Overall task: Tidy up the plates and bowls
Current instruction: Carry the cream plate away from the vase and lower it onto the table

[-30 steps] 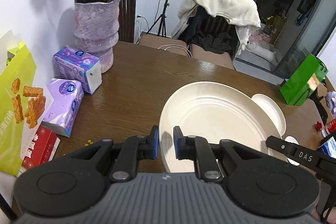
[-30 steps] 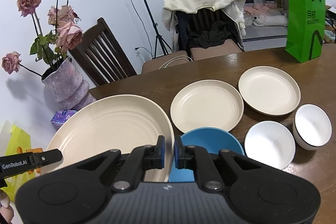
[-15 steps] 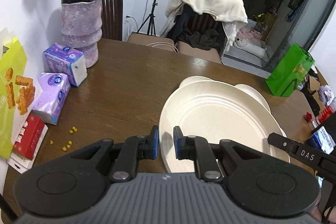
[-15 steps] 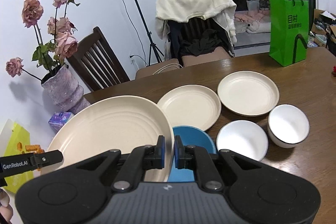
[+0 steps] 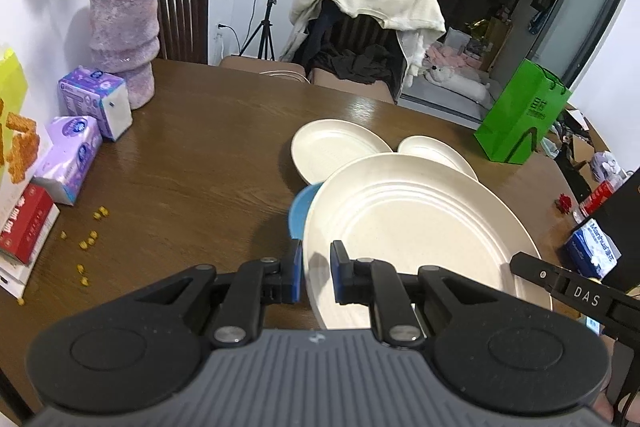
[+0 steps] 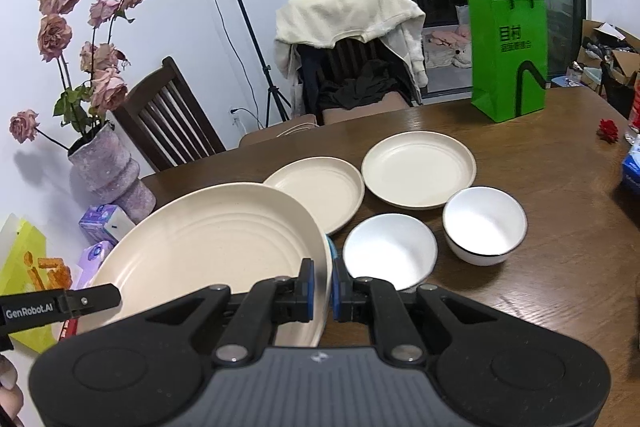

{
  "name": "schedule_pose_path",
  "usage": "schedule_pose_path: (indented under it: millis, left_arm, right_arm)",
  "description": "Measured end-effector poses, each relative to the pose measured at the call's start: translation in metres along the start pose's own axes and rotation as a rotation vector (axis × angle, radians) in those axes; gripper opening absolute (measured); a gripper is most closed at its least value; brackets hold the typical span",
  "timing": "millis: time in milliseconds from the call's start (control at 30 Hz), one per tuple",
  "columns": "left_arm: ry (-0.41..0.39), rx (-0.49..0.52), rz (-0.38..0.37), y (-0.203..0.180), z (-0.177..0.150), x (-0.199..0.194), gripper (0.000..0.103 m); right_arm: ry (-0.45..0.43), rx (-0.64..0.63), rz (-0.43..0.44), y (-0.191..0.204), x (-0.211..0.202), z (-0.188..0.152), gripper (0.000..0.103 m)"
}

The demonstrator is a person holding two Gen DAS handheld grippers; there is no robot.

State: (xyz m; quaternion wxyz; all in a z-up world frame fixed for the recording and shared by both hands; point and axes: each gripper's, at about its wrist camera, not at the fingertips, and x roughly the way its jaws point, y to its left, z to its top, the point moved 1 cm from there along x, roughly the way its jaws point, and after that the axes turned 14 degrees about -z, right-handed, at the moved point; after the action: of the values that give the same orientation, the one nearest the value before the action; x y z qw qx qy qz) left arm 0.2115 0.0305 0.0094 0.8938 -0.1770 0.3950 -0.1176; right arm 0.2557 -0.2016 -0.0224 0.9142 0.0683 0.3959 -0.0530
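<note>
Between both grippers, large plate (image 6: 208, 247) face-up, slightly tilted

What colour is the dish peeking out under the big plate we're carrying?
Blue dish, clearest in the left wrist view.

A brown wooden table (image 6: 520, 307) was seen carrying two cream plates (image 6: 320, 191) (image 6: 418, 173), two white bowls (image 6: 390, 255) (image 6: 484, 223) and a green bag (image 6: 508, 59). A vase (image 5: 124, 39), tissue packs (image 5: 96, 101) and scattered crumbs (image 5: 90, 239) were placed along its left side.
</note>
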Motion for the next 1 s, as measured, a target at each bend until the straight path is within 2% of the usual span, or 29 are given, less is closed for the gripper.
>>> schedule_pose_path:
  millis: [467,1000]
  left_arm:
    - [0.018,0.026,-0.027,-0.041,-0.037,0.011,0.014]
    - [0.052,0.047,-0.049,-0.060,-0.071,0.028,0.014]
  right_arm:
    - [-0.018,0.031,-0.016,-0.059,-0.015,-0.024,0.009]
    - [-0.019,0.043,-0.030,-0.102,-0.018,-0.053,0.009]
